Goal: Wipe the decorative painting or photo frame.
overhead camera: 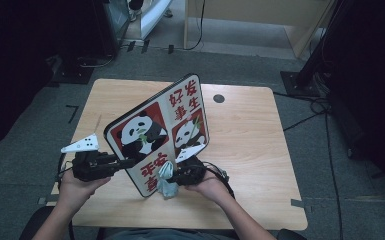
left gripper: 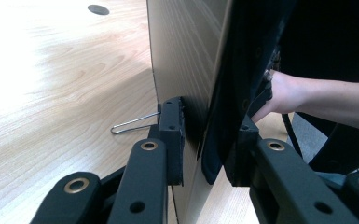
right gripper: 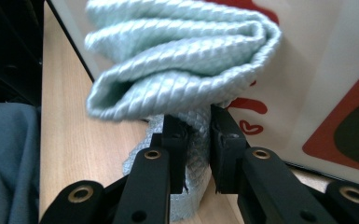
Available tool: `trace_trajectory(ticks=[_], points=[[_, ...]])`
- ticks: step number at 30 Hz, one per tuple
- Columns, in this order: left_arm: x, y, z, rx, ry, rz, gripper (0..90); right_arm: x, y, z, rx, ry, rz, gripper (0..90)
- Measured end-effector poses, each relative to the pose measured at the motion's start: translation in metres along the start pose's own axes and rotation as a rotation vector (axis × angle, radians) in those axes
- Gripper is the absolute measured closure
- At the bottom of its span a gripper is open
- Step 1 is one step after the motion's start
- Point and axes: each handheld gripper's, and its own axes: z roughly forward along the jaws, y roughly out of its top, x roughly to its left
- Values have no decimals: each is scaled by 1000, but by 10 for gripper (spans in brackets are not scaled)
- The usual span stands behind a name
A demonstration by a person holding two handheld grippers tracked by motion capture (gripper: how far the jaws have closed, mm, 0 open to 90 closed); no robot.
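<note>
Panda board [overhead camera: 155,132], a flat printed panel with pandas and red characters on its face, stands tilted on its lower edge near the front of the wooden table [overhead camera: 250,135], propped up between the person's two hands. The left gripper [overhead camera: 125,163] is clamped on the board's left edge; in the left gripper view its jaws pinch the panel from both sides, the plain wood-coloured back against one pad [left gripper: 171,135]. A thin metal wire stand [left gripper: 133,124] pokes out behind that pad, above the tabletop.

The right gripper [overhead camera: 169,176] is closed on a bunched pale green cloth [right gripper: 182,65], whose folded head is pressed against the printed face near the bottom corner, so the work looks like wiping the board clean.

To my eye the board is stiff, thin and light, with a glossy front that could slide in the jaws if the wiping pushes hard. Gripping it at the edge, as the left one does, seems right: it leaves the face open for the cloth. The cloth is soft and floppy, best held by its gathered middle so that a wad sticks out ahead of the jaws.
</note>
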Motion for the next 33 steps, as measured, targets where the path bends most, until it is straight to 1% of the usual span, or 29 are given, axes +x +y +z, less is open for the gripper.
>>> trace_trajectory(ticks=[1, 4, 7, 10, 11, 16, 17, 20, 23, 26, 29, 30, 31, 33], points=[[0, 0, 0, -1, 0, 1, 735, 1, 1, -2, 0, -1, 1, 783], [0, 0, 0, -5, 2, 5, 733, 3, 7, -9, -33, 5, 2, 785], [1, 0, 0, -6, 0, 7, 730, 6, 14, -16, -56, 1, -13, 786], [1, 0, 0, -6, 1, 11, 728, 11, 22, -23, -63, -5, -26, 787], [1, 0, 0, -6, 0, 11, 727, 14, 27, -27, -67, -11, -33, 787], [2, 1, -2, -4, -6, 12, 712, 19, 45, -43, -101, -17, -44, 787], [2, 1, -3, -11, -11, 8, 702, 21, 49, -46, -106, -18, -38, 787], [3, 1, -7, -25, -10, 2, 694, 26, 64, -56, -120, -18, -41, 787], [3, 1, -9, -20, -8, 4, 691, 32, 79, -64, -139, -10, -69, 788], [2, 1, -10, -20, -9, 3, 692, 41, 99, -72, -156, -2, -106, 788], [2, -1, -13, -17, -4, 3, 690, 48, 118, -79, -173, -1, -132, 787], [2, -1, -13, -19, -4, -3, 689, 51, 126, -82, -179, 5, -139, 787], [3, -2, -14, -16, -2, 2, 689, 53, 132, -84, -188, 11, -152, 787], [3, -3, -16, -14, -7, -1, 689, 57, 141, -88, -194, 23, -159, 787]])
